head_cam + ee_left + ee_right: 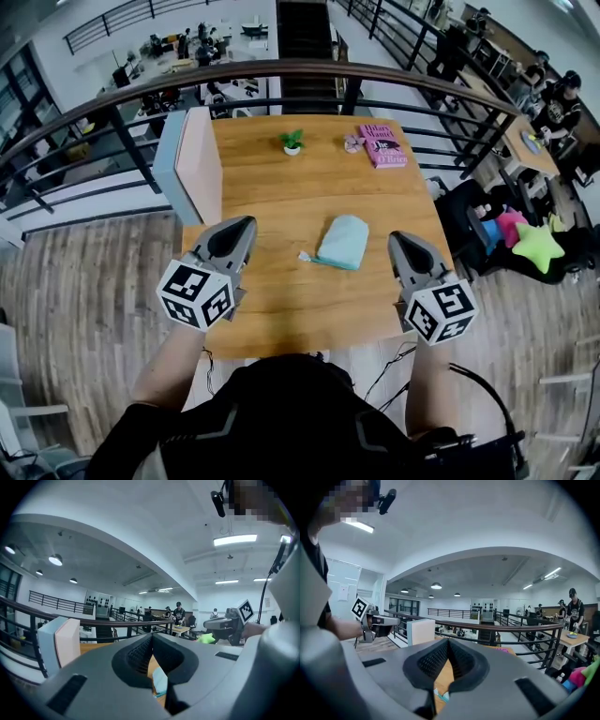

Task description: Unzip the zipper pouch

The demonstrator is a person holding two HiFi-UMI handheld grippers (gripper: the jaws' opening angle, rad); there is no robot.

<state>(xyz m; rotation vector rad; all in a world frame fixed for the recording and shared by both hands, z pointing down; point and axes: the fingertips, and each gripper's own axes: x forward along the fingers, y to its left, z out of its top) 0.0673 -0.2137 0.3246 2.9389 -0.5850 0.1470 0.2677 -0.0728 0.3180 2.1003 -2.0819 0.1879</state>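
Note:
A light blue zipper pouch (342,241) lies flat on the wooden table (281,187), its pull tab pointing left. My left gripper (246,225) hovers to the pouch's left, shut with nothing in it. My right gripper (397,240) hovers just to the pouch's right, also shut and empty. Neither touches the pouch. In the left gripper view a sliver of the pouch (160,682) shows below the closed jaws. In the right gripper view the pouch's end (441,695) peeks out under the jaws.
A white and blue box (189,164) stands at the table's left edge. A small potted plant (292,142), a tiny pink item (352,142) and a pink book (382,144) sit at the far side. A curved railing (281,70) runs behind the table.

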